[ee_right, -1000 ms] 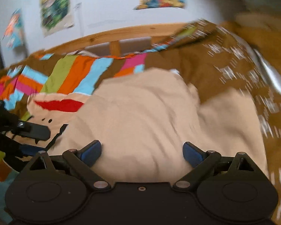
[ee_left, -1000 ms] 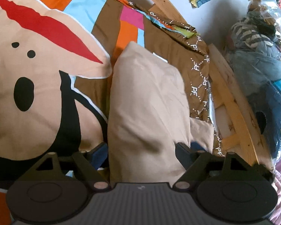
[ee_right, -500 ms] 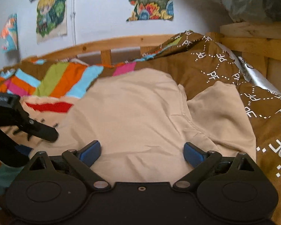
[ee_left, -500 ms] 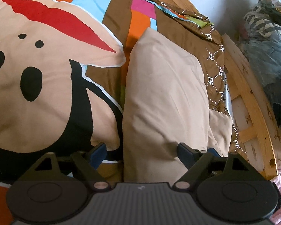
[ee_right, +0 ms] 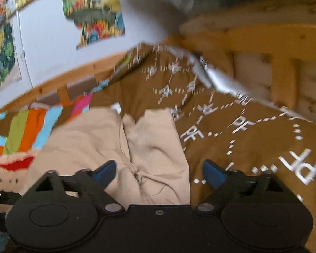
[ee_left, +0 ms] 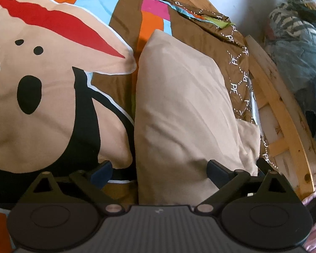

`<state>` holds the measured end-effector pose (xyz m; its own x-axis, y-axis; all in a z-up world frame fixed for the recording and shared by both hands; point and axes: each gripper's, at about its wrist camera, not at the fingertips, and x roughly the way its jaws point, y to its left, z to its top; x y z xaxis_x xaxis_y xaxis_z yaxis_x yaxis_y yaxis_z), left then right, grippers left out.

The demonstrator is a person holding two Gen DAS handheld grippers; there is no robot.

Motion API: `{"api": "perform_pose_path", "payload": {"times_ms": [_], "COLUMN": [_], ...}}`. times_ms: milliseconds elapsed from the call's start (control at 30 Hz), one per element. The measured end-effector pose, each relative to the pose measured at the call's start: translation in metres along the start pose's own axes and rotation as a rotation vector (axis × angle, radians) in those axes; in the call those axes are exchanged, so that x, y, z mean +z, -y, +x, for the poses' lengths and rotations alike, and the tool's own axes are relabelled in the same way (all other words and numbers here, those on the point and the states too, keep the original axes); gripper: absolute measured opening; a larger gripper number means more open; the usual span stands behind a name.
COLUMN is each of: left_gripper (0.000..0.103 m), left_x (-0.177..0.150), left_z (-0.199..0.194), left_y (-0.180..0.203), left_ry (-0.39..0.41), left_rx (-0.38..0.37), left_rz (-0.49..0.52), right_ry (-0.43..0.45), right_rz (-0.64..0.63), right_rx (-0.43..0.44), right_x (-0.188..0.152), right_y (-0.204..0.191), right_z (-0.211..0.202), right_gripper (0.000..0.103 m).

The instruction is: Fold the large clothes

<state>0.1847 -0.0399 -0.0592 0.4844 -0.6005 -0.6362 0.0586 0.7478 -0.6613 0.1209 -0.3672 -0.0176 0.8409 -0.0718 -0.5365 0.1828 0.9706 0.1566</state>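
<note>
Two spread fingers of the left gripper are straddling the near end of the folded beige garment, which is lying on the patterned bedspread, while the right gripper, jaws likewise apart and empty, is hovering over that garment's bunched edge.

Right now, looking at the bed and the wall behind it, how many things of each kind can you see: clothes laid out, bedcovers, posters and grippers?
Beige garment: 1
Patterned bedcover: 1
Posters on the wall: 3 at least partly in view, blurred
Grippers: 2, the left gripper and the right gripper, fingers apart on both
Total: 7
</note>
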Motion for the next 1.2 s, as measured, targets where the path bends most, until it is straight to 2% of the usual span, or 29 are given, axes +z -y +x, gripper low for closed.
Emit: {"api": "perform_pose_path", "payload": {"times_ms": [33, 67, 133, 167, 200, 233, 267, 333, 467, 567, 700, 733, 800, 867, 900, 967, 1000, 1067, 1133, 1200], "left_gripper": [0.099, 0.099, 0.099, 0.1, 0.1, 0.1, 0.1, 0.1, 0.1, 0.1, 0.1, 0.1, 0.1, 0.1, 0.1, 0.1, 0.1, 0.101, 0.101, 0.101], "left_x": [0.0, 0.0, 0.0, 0.0, 0.0, -0.001, -0.001, -0.001, 0.0, 0.0, 0.0, 0.0, 0.0, 0.0, 0.0, 0.0, 0.0, 0.0, 0.0, 0.0], "left_z": [0.001, 0.001, 0.001, 0.002, 0.002, 0.002, 0.002, 0.003, 0.003, 0.003, 0.003, 0.003, 0.003, 0.003, 0.004, 0.004, 0.004, 0.004, 0.004, 0.004], "left_y": [0.001, 0.001, -0.001, -0.001, -0.001, -0.001, 0.0, 0.0, 0.0, 0.0, 0.0, 0.0, 0.0, 0.0, 0.0, 0.0, 0.0, 0.0, 0.0, 0.0], "left_ry": [-0.001, -0.002, -0.005, -0.006, -0.006, -0.006, -0.005, -0.004, -0.004, -0.005, -0.005, -0.005, -0.005, -0.005, -0.005, -0.005, -0.005, -0.004, -0.005, -0.005], "left_rx": [0.002, 0.002, 0.0, 0.0, 0.0, 0.001, 0.003, 0.004, 0.005, 0.006, 0.005, 0.006, 0.005, 0.006, 0.006, 0.007, 0.007, 0.007, 0.007, 0.007], "left_rz": [0.001, 0.001, -0.004, -0.005, -0.004, -0.003, -0.002, -0.002, -0.003, -0.001, -0.001, -0.001, -0.002, -0.002, -0.002, -0.001, -0.001, -0.001, -0.001, 0.0], "right_ry": [-0.009, -0.013, -0.014, 0.0, 0.011, 0.025, 0.039, 0.08, 0.128, 0.135, 0.117, 0.106, 0.07, 0.039, 0.026, -0.001, -0.021, -0.117, -0.199, -0.226], "right_rz": [-0.026, -0.055, -0.112, -0.14, -0.174, -0.241, -0.31, -0.497, -0.687, -0.697, -0.604, -0.566, -0.469, -0.358, -0.299, -0.17, -0.118, -0.023, -0.005, -0.054], "right_rx": [0.0, 0.012, 0.011, 0.008, 0.012, 0.014, 0.011, -0.001, 0.006, 0.009, -0.026, -0.034, -0.042, -0.019, 0.001, 0.041, 0.059, 0.103, 0.1, 0.077], "right_x": [0.0, 0.0, -0.003, -0.005, -0.006, -0.009, -0.011, -0.021, -0.037, -0.037, -0.03, -0.026, -0.021, -0.013, -0.008, 0.004, 0.008, 0.016, 0.017, 0.016], "right_y": [-0.003, -0.007, -0.015, -0.018, -0.021, -0.029, -0.036, -0.056, -0.079, -0.082, -0.071, -0.066, -0.053, -0.038, -0.03, -0.013, -0.006, 0.007, 0.008, -0.002], "right_z": [0.003, 0.006, 0.007, 0.007, 0.005, 0.002, 0.0, -0.004, -0.011, -0.011, -0.01, -0.009, -0.008, -0.007, -0.005, -0.003, -0.001, 0.012, 0.025, 0.029], "right_gripper": [0.083, 0.072, 0.061, 0.05, 0.044, 0.033, 0.026, 0.023, 0.022, 0.022, 0.022, 0.023, 0.031, 0.049, 0.054, 0.072, 0.076, 0.092, 0.093, 0.095]}}
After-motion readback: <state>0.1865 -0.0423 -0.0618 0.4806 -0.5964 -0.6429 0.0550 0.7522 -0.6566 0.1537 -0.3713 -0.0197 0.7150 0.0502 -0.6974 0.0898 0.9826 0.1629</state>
